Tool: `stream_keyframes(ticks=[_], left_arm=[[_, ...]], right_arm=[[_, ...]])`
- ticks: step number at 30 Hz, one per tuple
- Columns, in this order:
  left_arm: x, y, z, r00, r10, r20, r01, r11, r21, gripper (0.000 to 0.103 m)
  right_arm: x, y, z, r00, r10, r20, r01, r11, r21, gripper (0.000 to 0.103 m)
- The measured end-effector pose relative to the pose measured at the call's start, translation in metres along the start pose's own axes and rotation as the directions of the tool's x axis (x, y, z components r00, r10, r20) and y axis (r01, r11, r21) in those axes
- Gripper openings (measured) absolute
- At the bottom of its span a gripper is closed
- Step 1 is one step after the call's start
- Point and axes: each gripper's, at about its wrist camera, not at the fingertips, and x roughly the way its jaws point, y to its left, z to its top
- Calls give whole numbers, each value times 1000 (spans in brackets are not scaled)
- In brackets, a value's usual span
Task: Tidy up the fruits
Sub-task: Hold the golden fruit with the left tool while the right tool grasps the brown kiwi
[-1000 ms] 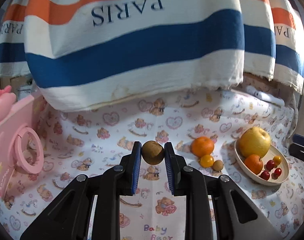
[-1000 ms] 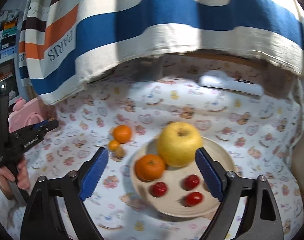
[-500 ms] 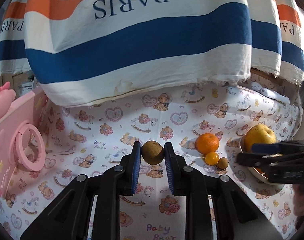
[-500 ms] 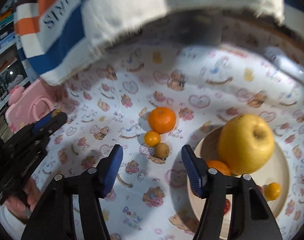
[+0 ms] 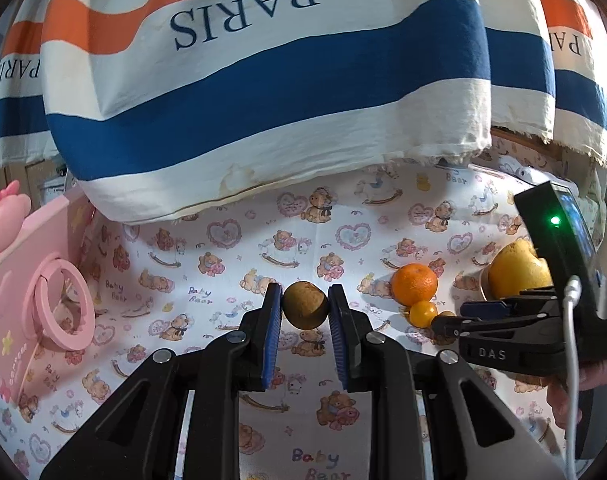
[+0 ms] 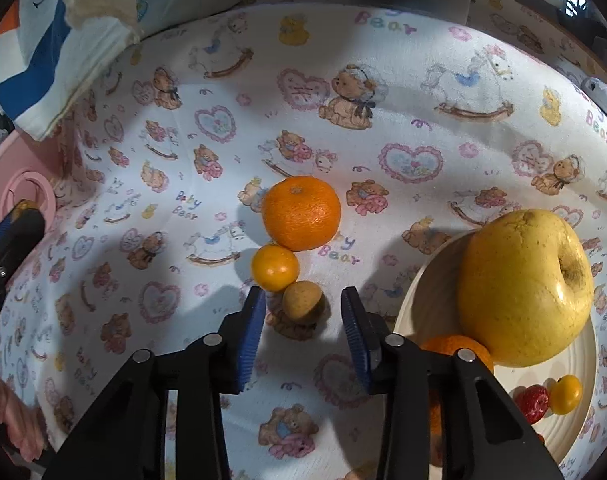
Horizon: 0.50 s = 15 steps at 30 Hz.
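Between right gripper (image 6: 302,322) fingers: small brown fruit (image 6: 302,302), ungripped.

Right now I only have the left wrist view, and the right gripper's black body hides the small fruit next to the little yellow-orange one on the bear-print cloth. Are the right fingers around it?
Observer: Yes. The right gripper is open, with a blue pad on either side of the small tan round fruit and neither pad touching it.
Operator: Is that fruit clear of its neighbours?
Observer: No. It appears to rest against the small yellow-orange round fruit, which in turn touches the large orange mandarin.
Operator: What is on the plate besides the big yellow fruit?
Observer: The cream round plate also holds a red strawberry, a small yellow fruit and an orange fruit half hidden behind the right finger.
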Motion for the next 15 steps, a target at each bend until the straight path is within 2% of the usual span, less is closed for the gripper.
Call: stream_keyframes(ticks=[9,10,15], left_arm=[[-2,-2,0,1000,-1,9,1,1000,15,22],[-2,-2,0,1000,-1,9,1,1000,16,22],[-2,-3,1,1000,-3,13,3,1000,19,22]], right_arm=[[5,0,2,1000,-12,-2,12,1000,-8,29],[5,0,1,1000,-2,-3,1,1000,-5,24],[-1,-4,-2,1000,31,8,-31,999,21,24]])
